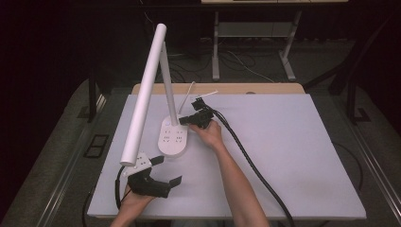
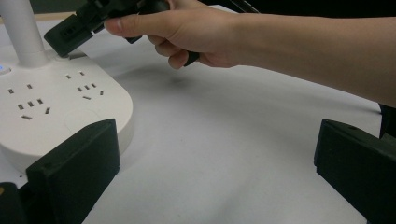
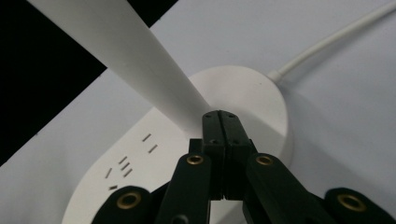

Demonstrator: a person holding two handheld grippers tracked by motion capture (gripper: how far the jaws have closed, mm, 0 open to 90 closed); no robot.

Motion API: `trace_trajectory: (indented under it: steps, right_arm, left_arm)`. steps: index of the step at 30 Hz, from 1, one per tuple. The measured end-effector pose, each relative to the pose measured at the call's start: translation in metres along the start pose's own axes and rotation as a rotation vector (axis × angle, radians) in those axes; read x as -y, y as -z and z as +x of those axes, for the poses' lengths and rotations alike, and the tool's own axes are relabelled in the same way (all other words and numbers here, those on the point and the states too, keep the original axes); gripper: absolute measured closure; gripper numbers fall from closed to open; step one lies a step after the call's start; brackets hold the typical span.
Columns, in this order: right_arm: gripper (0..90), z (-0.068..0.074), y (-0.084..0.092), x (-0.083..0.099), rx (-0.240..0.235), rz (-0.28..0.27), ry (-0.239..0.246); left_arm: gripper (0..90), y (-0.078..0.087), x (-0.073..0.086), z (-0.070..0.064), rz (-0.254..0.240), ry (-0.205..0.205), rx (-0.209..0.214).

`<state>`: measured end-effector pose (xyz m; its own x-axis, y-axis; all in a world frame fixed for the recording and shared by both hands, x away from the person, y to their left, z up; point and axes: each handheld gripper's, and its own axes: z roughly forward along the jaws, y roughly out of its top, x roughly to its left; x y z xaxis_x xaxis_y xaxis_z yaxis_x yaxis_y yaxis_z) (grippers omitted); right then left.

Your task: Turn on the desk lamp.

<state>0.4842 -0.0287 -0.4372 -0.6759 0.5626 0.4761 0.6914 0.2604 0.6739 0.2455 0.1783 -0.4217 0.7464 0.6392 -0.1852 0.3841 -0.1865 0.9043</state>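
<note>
Rigid, smooth white plastic desk lamp (image 1: 163, 94) on socket-studded base, top-heavy; best pressed with right gripper (image 1: 185, 119), jaws closed empty; left gripper (image 1: 163, 169) gaping, empty.

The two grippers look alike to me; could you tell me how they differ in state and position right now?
The right gripper has its jaws shut together, empty, at the lamp base by the post; the left gripper stands wide open at the base's near edge. Both are black.
</note>
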Motion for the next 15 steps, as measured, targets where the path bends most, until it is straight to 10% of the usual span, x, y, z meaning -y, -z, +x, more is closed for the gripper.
trace_trajectory:
  steps: [15]
  right_arm:
    - [89.7, 0.0011, -0.0002, 0.0007, 0.016, 0.0, 0.026]
  left_arm:
    - [0.0, -0.0005, 0.0, -0.0006, 0.002, -0.002, -0.002]
